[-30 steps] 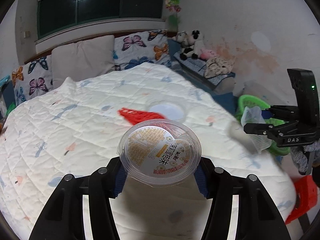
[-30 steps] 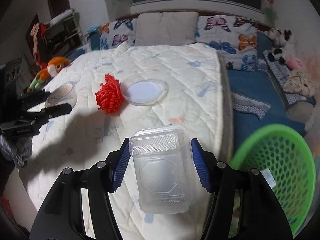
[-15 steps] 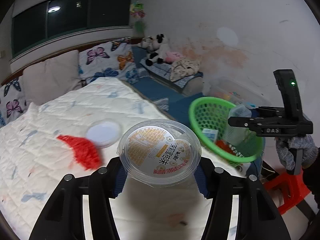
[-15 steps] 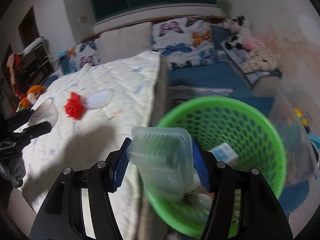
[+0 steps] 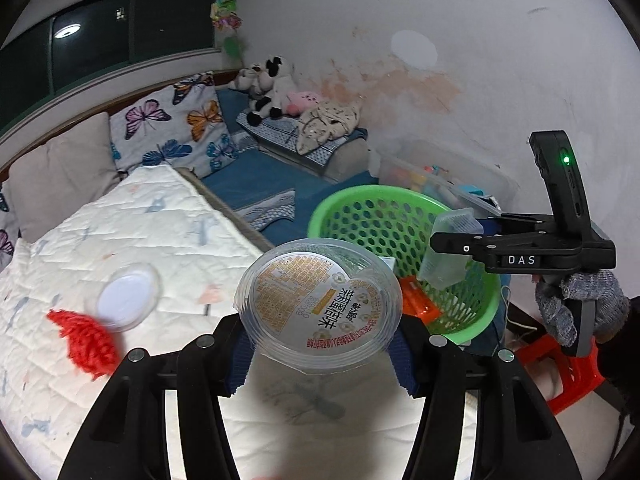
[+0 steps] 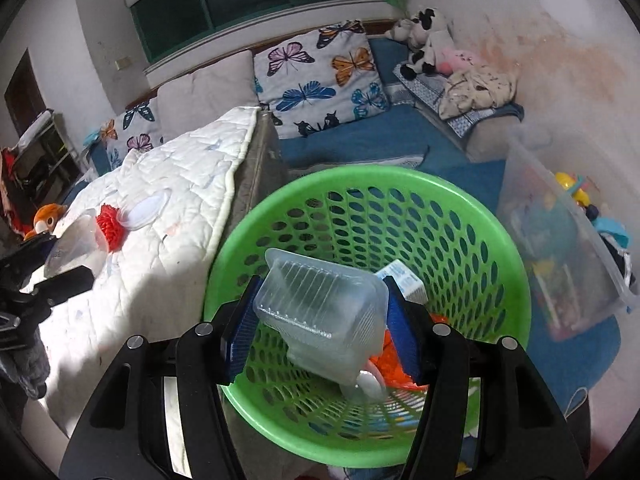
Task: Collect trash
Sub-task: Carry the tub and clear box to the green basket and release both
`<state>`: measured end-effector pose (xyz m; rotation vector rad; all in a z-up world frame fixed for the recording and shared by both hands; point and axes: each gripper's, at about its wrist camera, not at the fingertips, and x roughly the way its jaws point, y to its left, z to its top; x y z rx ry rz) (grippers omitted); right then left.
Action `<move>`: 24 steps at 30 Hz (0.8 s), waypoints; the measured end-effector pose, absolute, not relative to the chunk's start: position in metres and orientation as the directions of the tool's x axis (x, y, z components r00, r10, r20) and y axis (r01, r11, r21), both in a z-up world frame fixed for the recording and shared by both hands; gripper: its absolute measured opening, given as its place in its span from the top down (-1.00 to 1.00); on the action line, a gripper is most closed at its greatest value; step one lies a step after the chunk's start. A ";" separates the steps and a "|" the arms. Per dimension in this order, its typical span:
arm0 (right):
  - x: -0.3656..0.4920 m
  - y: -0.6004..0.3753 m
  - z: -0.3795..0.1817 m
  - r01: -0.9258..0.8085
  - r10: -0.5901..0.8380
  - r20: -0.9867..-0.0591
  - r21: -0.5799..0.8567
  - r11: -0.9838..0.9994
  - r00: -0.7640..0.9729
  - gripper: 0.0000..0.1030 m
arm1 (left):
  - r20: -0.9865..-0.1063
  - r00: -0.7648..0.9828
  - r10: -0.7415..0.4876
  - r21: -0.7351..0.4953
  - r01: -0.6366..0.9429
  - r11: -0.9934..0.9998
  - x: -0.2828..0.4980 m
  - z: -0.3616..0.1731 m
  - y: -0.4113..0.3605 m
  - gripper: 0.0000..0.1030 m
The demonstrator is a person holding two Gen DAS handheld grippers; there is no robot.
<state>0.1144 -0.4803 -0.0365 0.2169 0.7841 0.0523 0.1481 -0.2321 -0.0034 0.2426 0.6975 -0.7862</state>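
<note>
My left gripper [image 5: 320,348] is shut on a round clear plastic cup with a printed label [image 5: 318,304], held above the bed's edge near the green basket [image 5: 360,204]. My right gripper [image 6: 320,320] is shut on a clear plastic clamshell box [image 6: 324,312], held over the open green basket [image 6: 500,264]; it also shows in the left wrist view [image 5: 448,248]. The basket holds a small white carton [image 6: 402,276] and orange wrappers [image 6: 394,368]. A red mesh net [image 5: 84,340] and a clear round lid [image 5: 124,300] lie on the white quilt [image 5: 168,232].
A clear storage bin [image 6: 560,240] with toys stands right of the basket. Butterfly pillows [image 6: 320,76] and plush toys [image 6: 424,36] sit at the back on a blue mattress. A red stool [image 5: 560,368] stands below my right hand.
Both grippers swung right from the bed toward the basket. The clamshell box now hangs over the basket's inside. The cup has come close to the basket's rim.
</note>
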 end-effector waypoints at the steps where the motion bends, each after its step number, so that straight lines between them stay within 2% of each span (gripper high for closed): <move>1: 0.113 -0.483 -0.037 0.038 0.127 -0.694 0.217 0.975 0.709 -0.17 | -0.659 0.494 -0.567 -0.052 0.722 0.690 0.149 -0.004 -0.236 -0.07; 12: 0.092 -0.504 -0.032 0.063 0.125 -0.675 0.248 0.967 0.727 -0.37 | -0.697 0.443 -0.564 -0.068 0.743 0.666 0.155 -0.019 -0.286 -0.08; 19: 0.080 -0.512 -0.028 0.072 0.121 -0.664 0.256 0.964 0.737 -0.38 | -0.714 0.418 -0.562 -0.075 0.752 0.655 0.151 -0.029 -0.312 -0.09; 22: 0.078 -0.513 -0.028 0.072 0.122 -0.662 0.258 0.964 0.739 -0.38 | -0.722 0.406 -0.560 -0.083 0.752 0.654 0.151 -0.034 -0.318 -0.12; 24: 0.078 -0.514 -0.028 0.073 0.121 -0.662 0.258 0.963 0.740 -0.38 | -0.725 0.404 -0.558 -0.085 0.751 0.655 0.152 -0.036 -0.320 -0.22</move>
